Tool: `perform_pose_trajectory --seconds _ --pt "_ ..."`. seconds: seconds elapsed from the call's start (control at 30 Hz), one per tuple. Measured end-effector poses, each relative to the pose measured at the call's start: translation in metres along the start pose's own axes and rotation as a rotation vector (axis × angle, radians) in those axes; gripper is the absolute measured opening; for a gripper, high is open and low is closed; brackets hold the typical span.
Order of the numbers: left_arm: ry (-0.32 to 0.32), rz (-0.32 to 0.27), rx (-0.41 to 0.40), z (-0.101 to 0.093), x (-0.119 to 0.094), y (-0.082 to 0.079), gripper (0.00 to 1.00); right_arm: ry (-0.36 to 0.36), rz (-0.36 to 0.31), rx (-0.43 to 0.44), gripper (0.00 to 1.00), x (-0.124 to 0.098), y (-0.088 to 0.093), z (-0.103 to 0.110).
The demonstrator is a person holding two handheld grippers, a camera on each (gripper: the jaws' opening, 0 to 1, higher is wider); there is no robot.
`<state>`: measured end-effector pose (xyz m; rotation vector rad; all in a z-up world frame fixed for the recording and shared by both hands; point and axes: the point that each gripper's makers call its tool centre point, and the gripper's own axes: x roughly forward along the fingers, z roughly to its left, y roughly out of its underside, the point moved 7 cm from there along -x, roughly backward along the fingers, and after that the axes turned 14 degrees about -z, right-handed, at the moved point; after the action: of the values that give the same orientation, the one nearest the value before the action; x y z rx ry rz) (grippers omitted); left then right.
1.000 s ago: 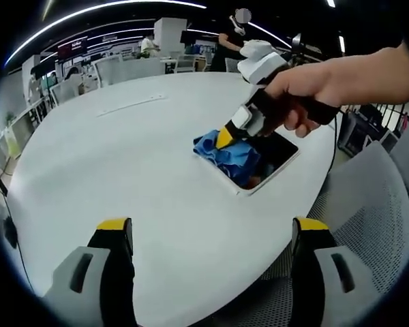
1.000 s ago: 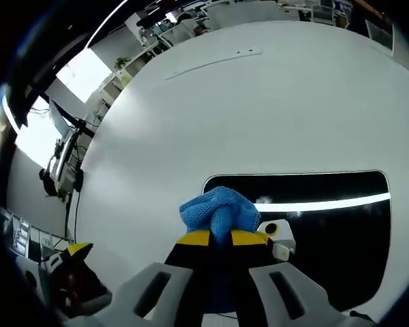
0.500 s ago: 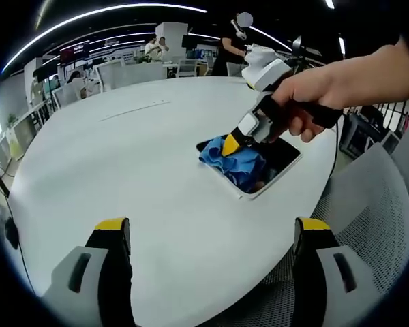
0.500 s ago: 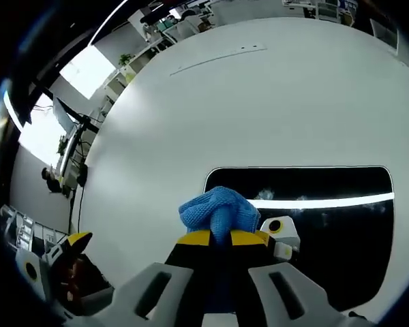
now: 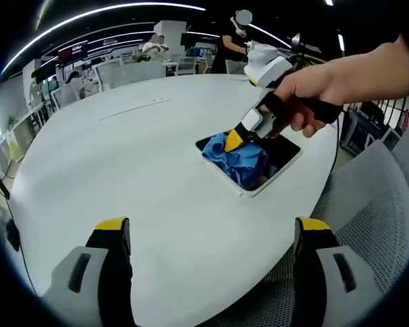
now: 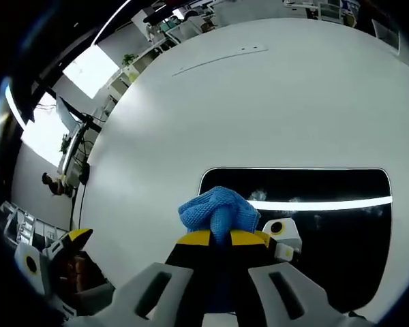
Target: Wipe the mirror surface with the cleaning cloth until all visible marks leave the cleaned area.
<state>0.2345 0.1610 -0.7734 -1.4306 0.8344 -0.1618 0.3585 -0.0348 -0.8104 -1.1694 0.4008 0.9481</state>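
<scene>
A dark rectangular mirror (image 6: 327, 218) lies flat on the white round table (image 6: 245, 102), near its edge. My right gripper (image 6: 221, 237) is shut on a bunched blue cleaning cloth (image 6: 217, 212), which presses on the mirror's left end. In the left gripper view the same mirror (image 5: 281, 154) lies at the table's right side, with the blue cloth (image 5: 242, 160) on it under the right gripper (image 5: 233, 142), held by a person's hand (image 5: 327, 88). My left gripper (image 5: 210, 228) hovers open above the table's near part, holding nothing.
A grey mesh chair (image 5: 368, 225) stands beyond the table's right edge. A thin strip (image 5: 133, 107) lies on the far part of the table. Desks, chairs and people fill the room behind. The left gripper (image 6: 58, 262) appears low left in the right gripper view.
The right gripper and cloth have slid slightly along the mirror between the frames. The left gripper has stayed open in place.
</scene>
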Motion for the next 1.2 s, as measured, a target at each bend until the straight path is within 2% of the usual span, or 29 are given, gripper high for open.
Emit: perform_pose_trajectory --seconds 0.23,0.67,1.2 --pt "0.001 0.002 0.007 0.0 0.0 0.0 0.99 0.0 -0.006 0.011 0.03 -0.005 0.0 -0.008" --pt "-0.015 0.0 0.008 0.005 0.001 0.002 0.98 0.013 -0.007 0.042 0.02 -0.02 -0.002 -0.035" --pt "-0.021 0.013 0.025 0.003 0.0 0.002 0.98 0.037 -0.022 0.062 0.03 -0.039 -0.003 -0.071"
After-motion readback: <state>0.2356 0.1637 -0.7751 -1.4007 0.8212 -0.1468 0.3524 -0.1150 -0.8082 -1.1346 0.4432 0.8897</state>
